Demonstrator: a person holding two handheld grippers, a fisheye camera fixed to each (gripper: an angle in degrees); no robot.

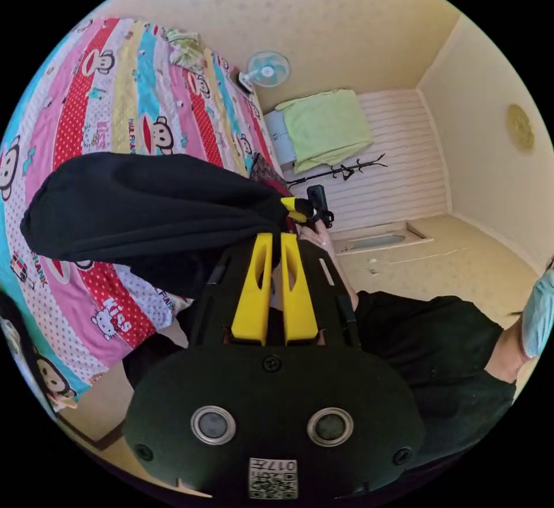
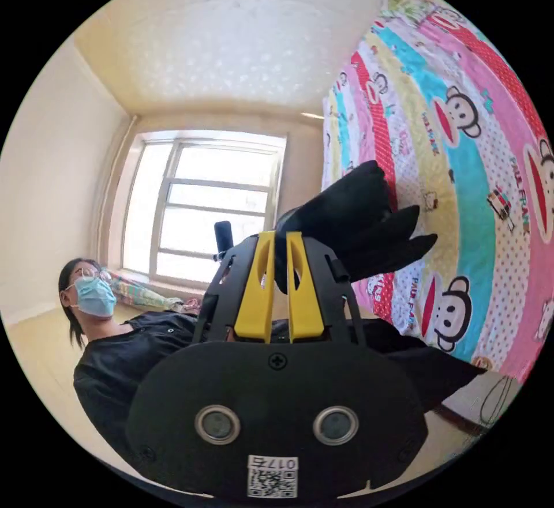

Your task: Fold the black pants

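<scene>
2 grippers each pinch a part of the black pants [image 1: 144, 208] and hold them up off the bed [image 1: 115, 87], which carries a bright cartoon-print cover. In the left gripper view, the left gripper [image 1: 276, 240] has its yellow jaws drawn together with black cloth caught between the tips, and the garment stretches away as a thick, doubled-looking band above the cover. Just past it the tips of the right gripper [image 1: 295, 208] appear, close to the same end of the cloth. In the right gripper view, the right gripper [image 2: 281, 240] is likewise closed on a bunch of the pants [image 2: 352, 219], which fan out in several layers toward the bed [image 2: 461, 145].

Judging by the layered look, at least 1 fold seems made, though I cannot tell how many. What is left, as I read it, is laying the bundle flat on the bed, finishing any last fold, and letting go.

A person [image 2: 115, 352] in dark clothes sits nearby.
</scene>
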